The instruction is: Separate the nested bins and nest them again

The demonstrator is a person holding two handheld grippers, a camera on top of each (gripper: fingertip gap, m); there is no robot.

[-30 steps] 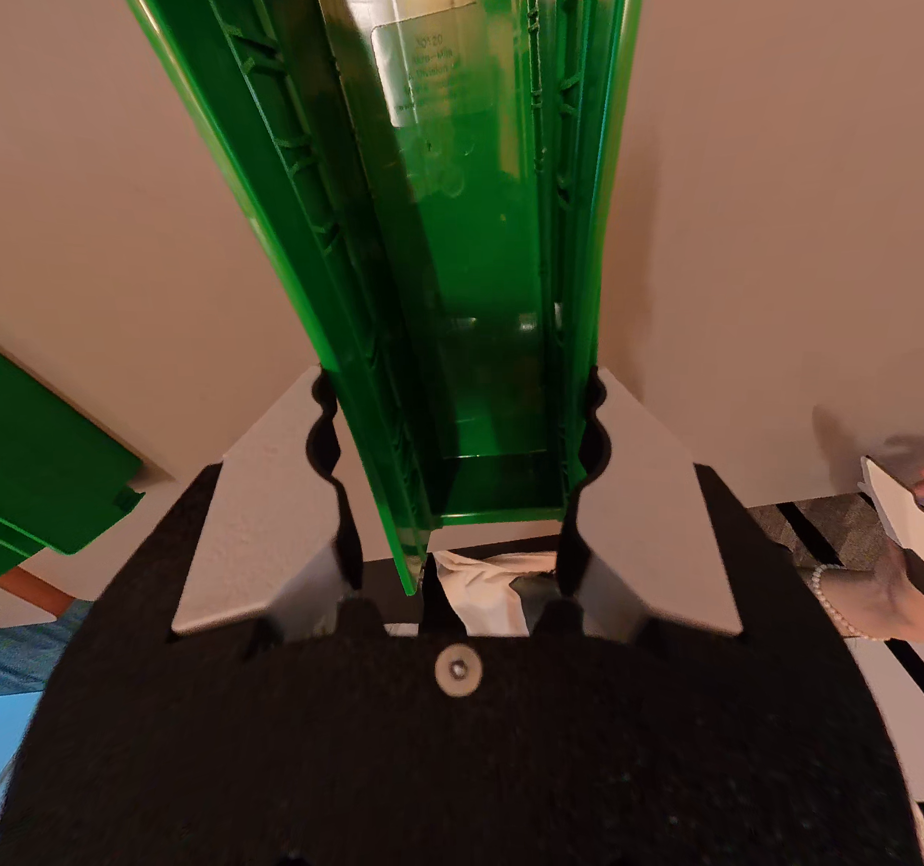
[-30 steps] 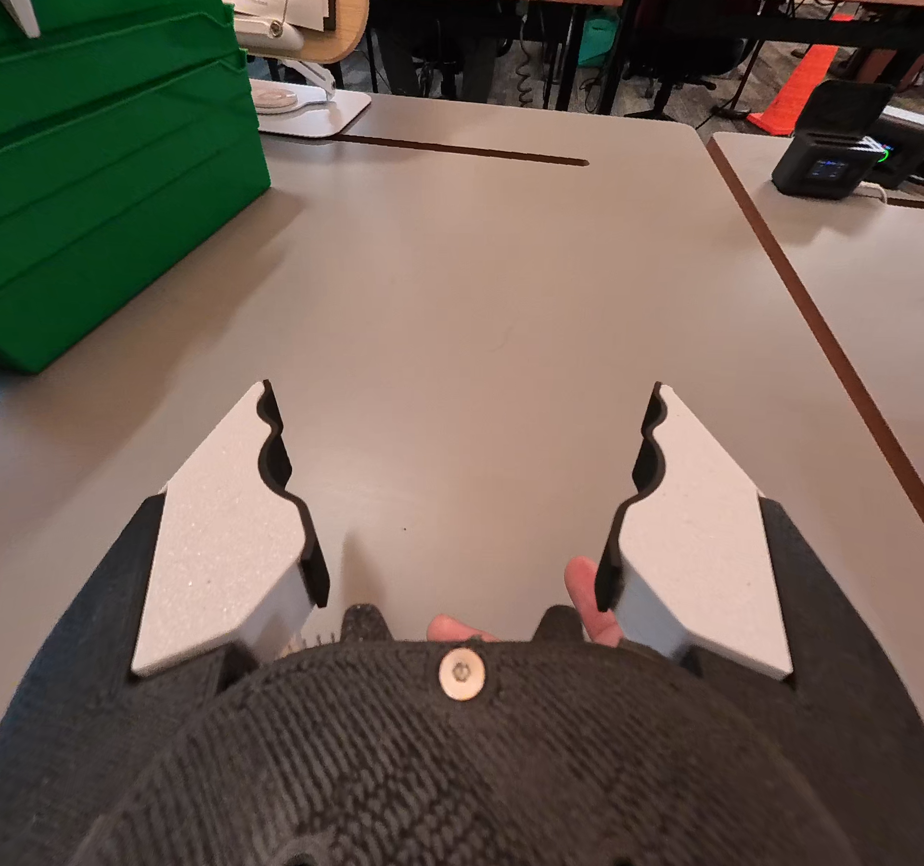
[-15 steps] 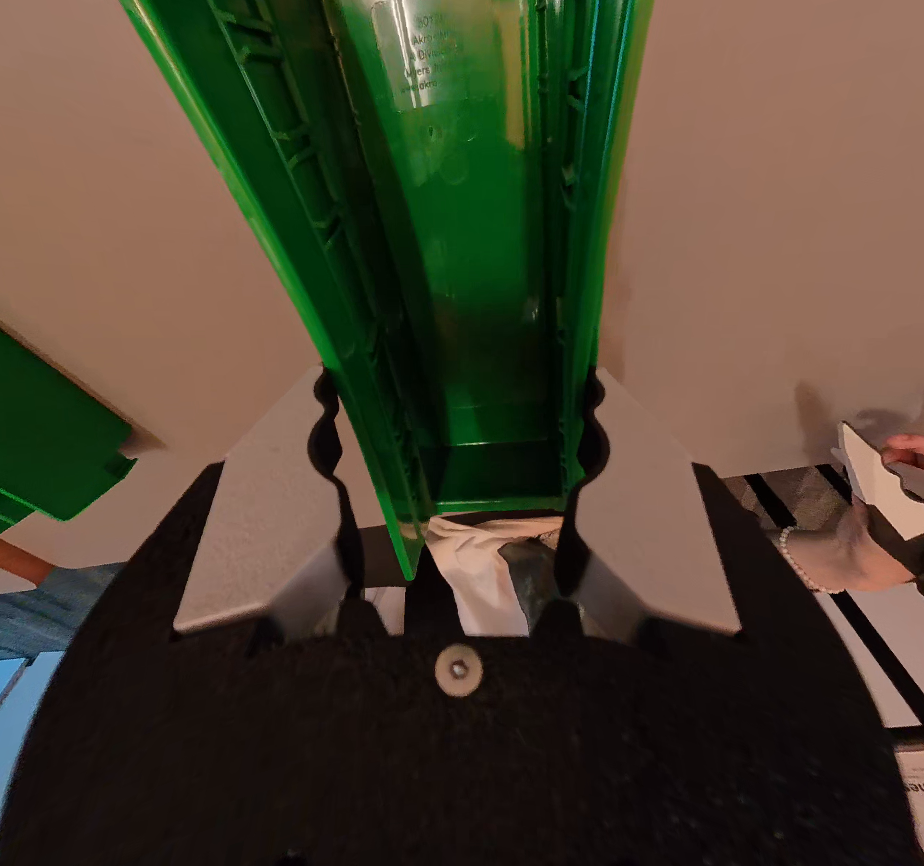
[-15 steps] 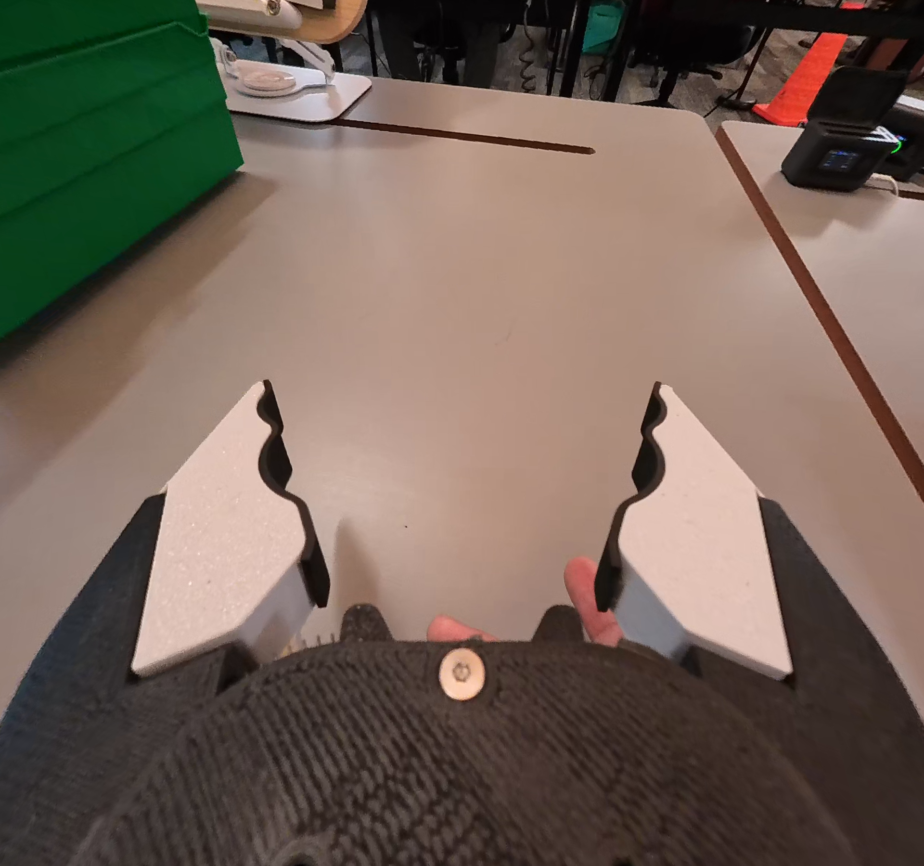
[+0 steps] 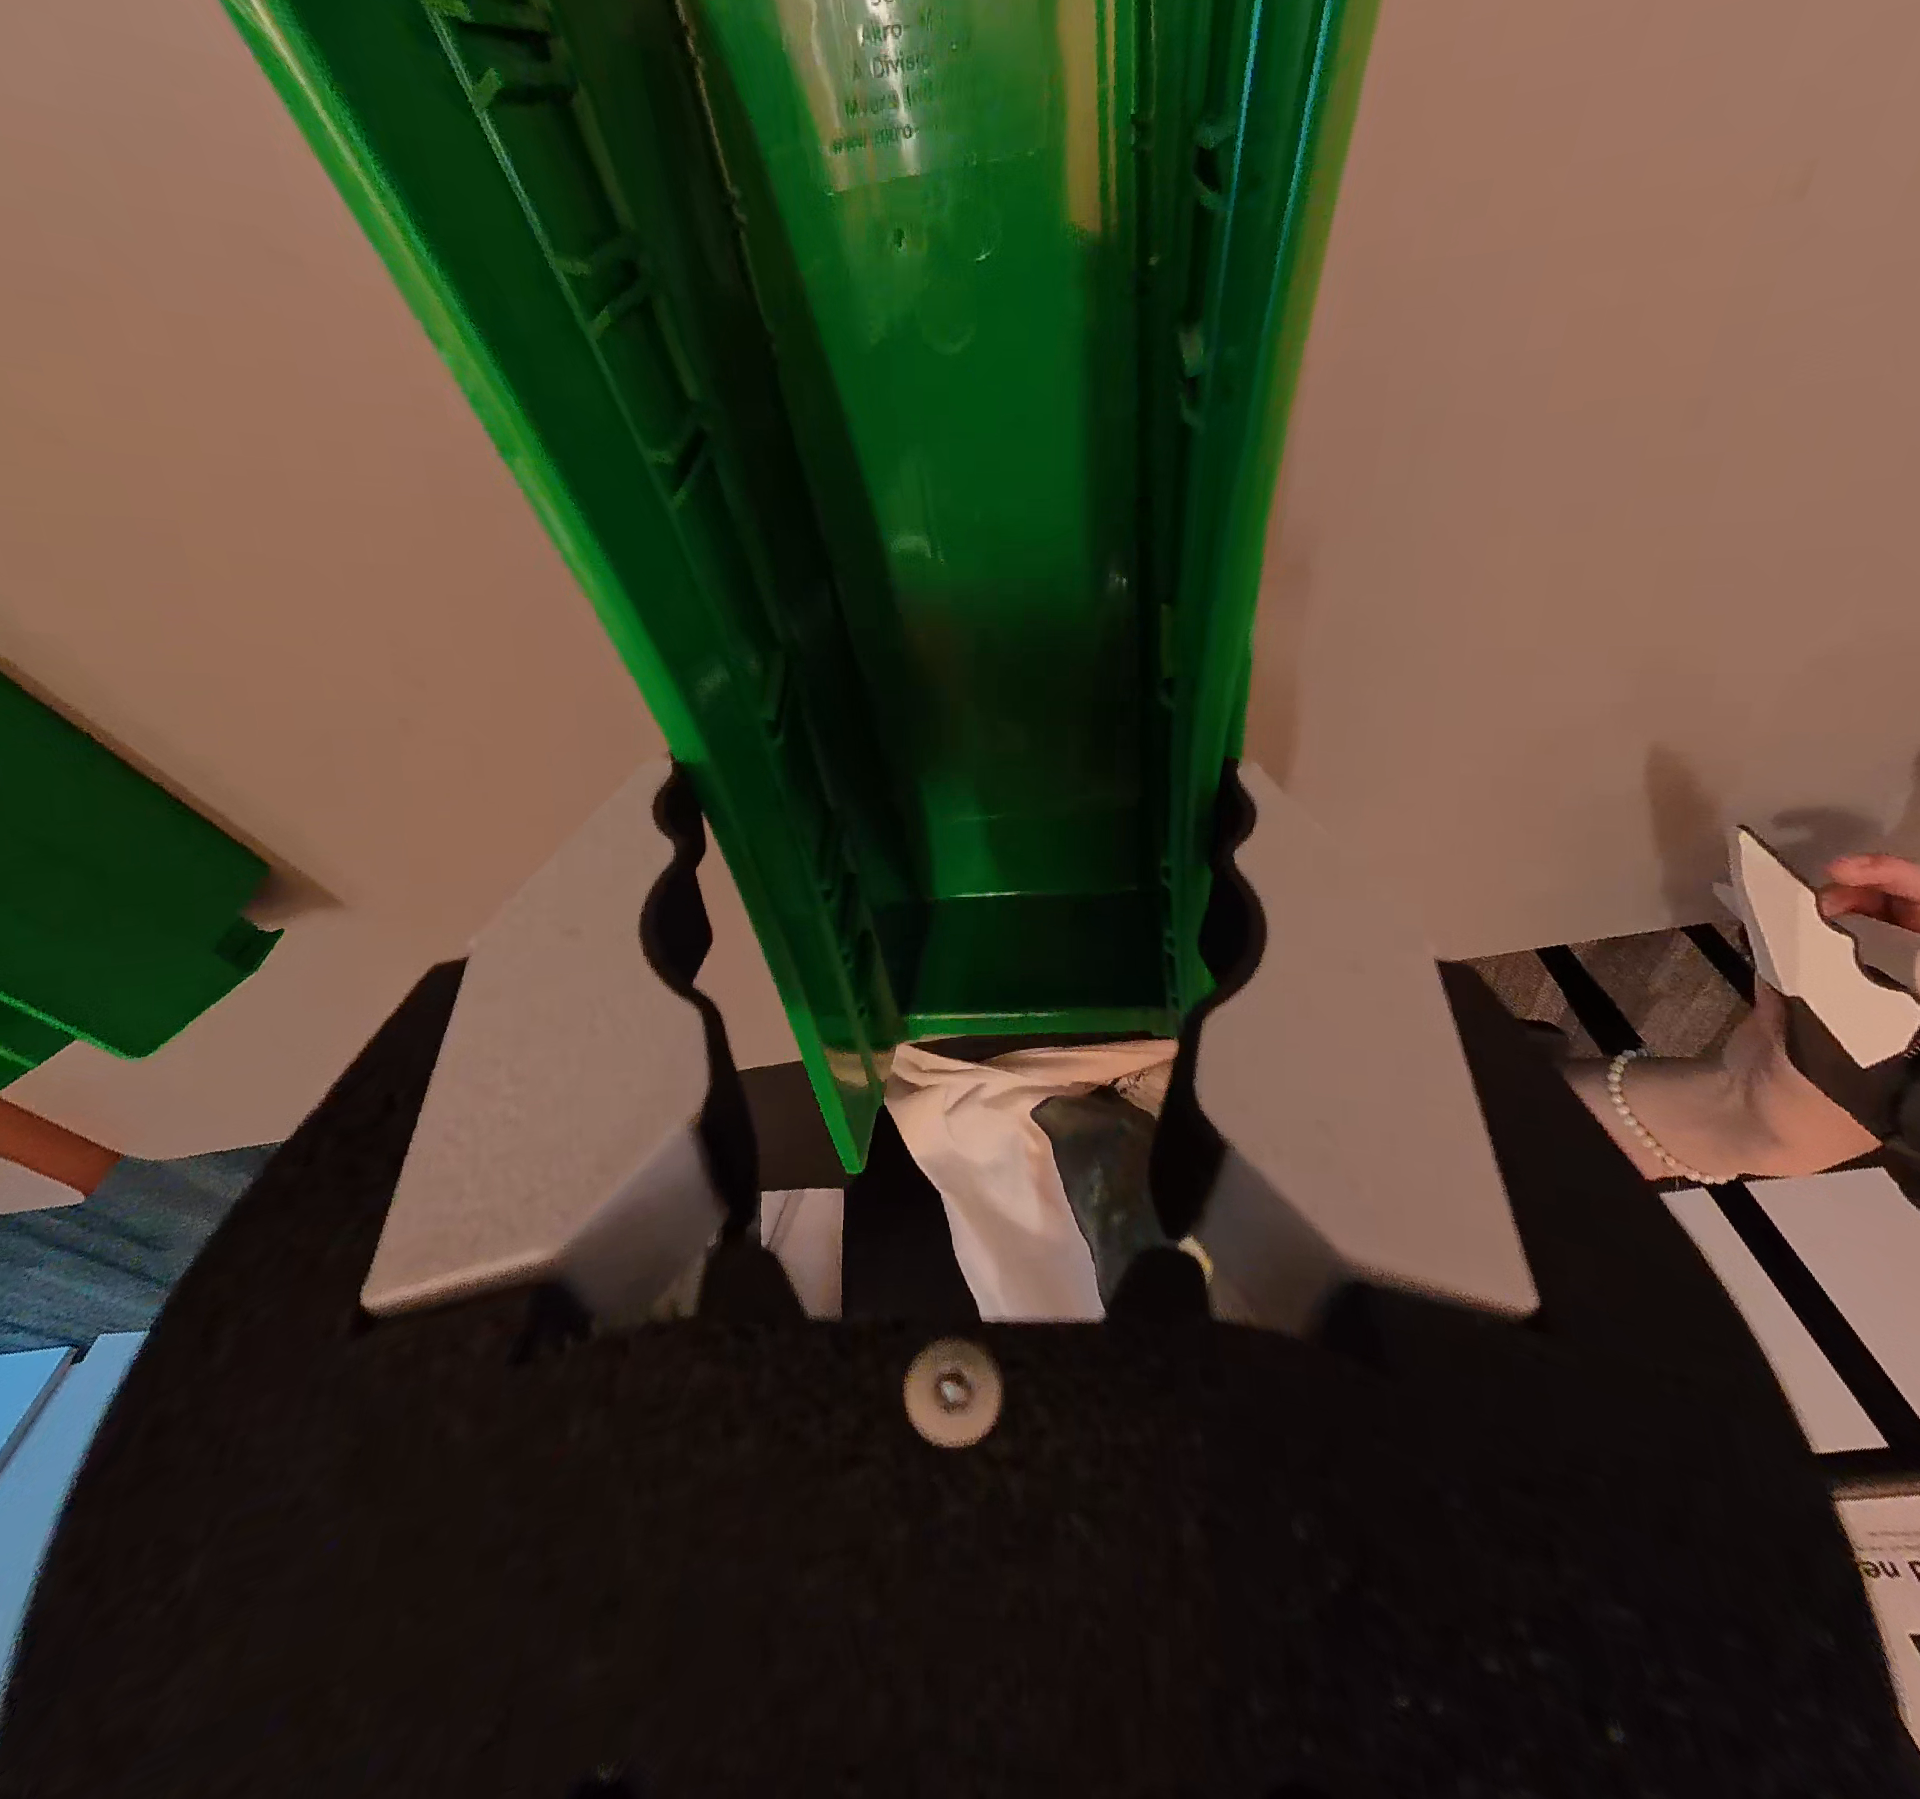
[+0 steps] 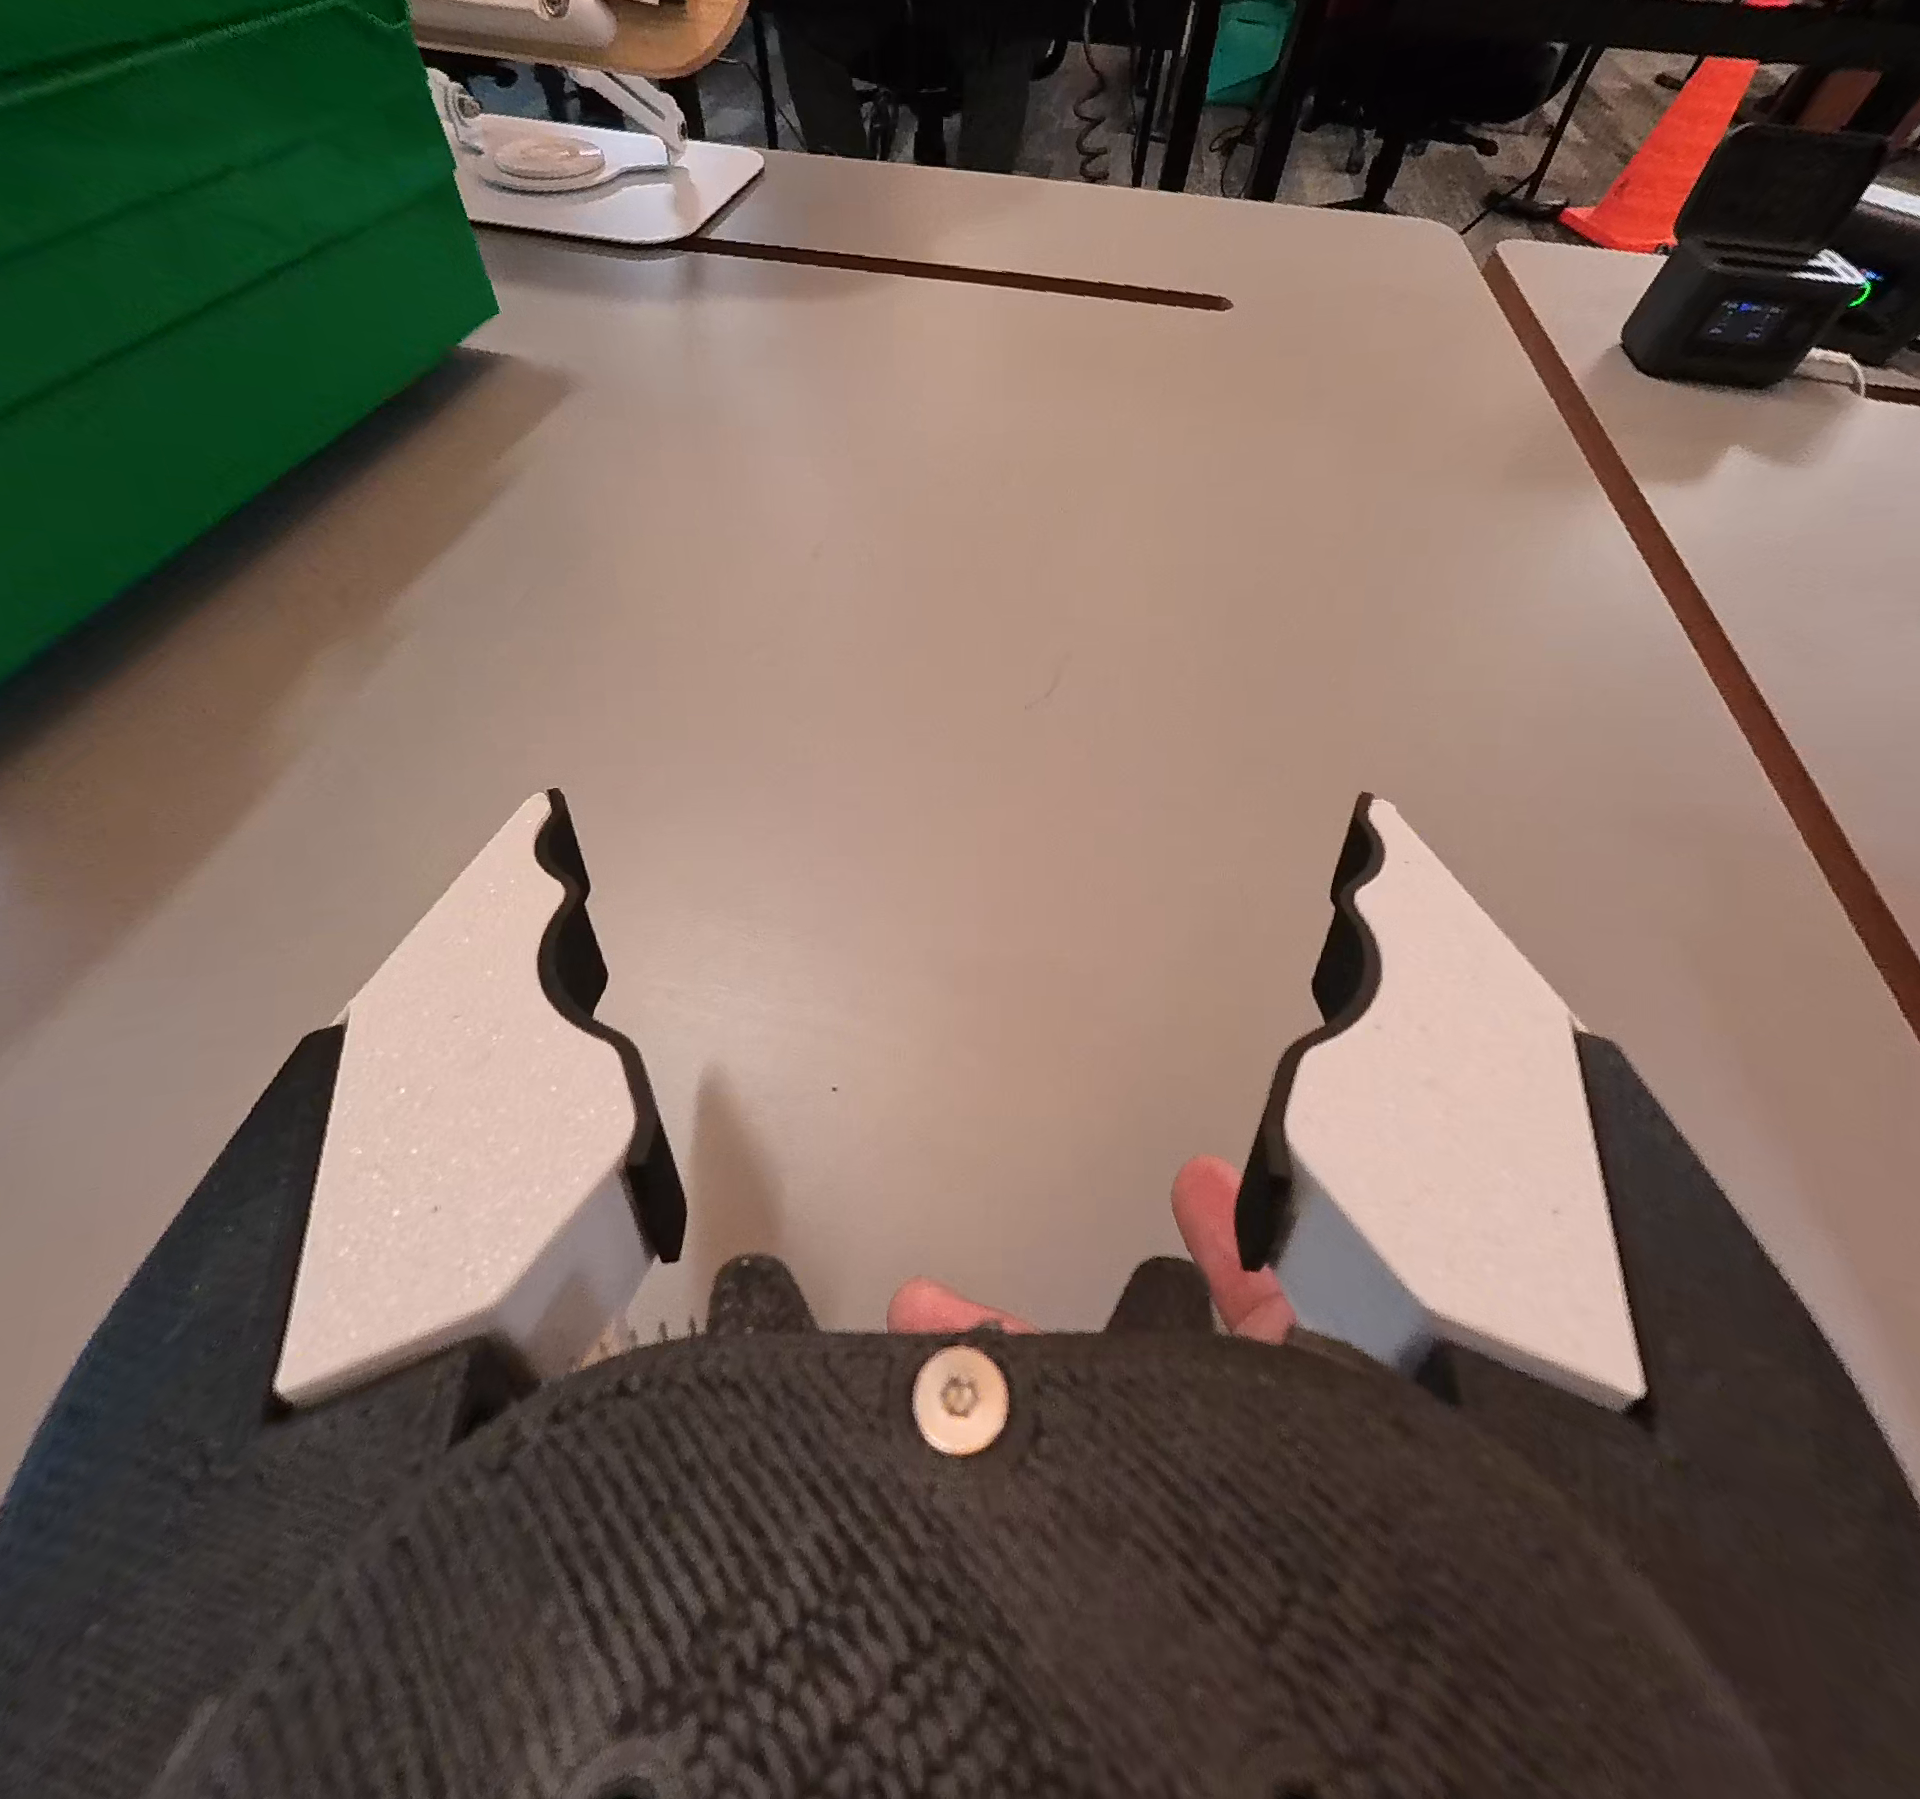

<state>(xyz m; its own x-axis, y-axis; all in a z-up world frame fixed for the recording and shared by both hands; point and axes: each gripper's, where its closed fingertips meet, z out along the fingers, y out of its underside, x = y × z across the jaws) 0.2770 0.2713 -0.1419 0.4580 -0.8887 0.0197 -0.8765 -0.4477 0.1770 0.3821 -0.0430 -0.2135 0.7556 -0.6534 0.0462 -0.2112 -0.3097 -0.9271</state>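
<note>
The left tool (image 5: 951,918) is clamped on a green bin (image 5: 997,502); the right tool (image 6: 956,1022) gapes apart over the tabletop (image 6: 935,554).

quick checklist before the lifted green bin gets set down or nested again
1. Left gripper shut on the long green plastic bin: ok, the fingers press both its side walls.
2. Right gripper free: ok, open and holding nothing.
3. Grey tabletop ahead of the right gripper: ok, bare.
4. Stack of nested green bins standing on the table: ok, at its left side.
5. Held bin lined up with the stack: cannot tell, no view shows both together.
6. Held bin empty: cannot tell.
</note>
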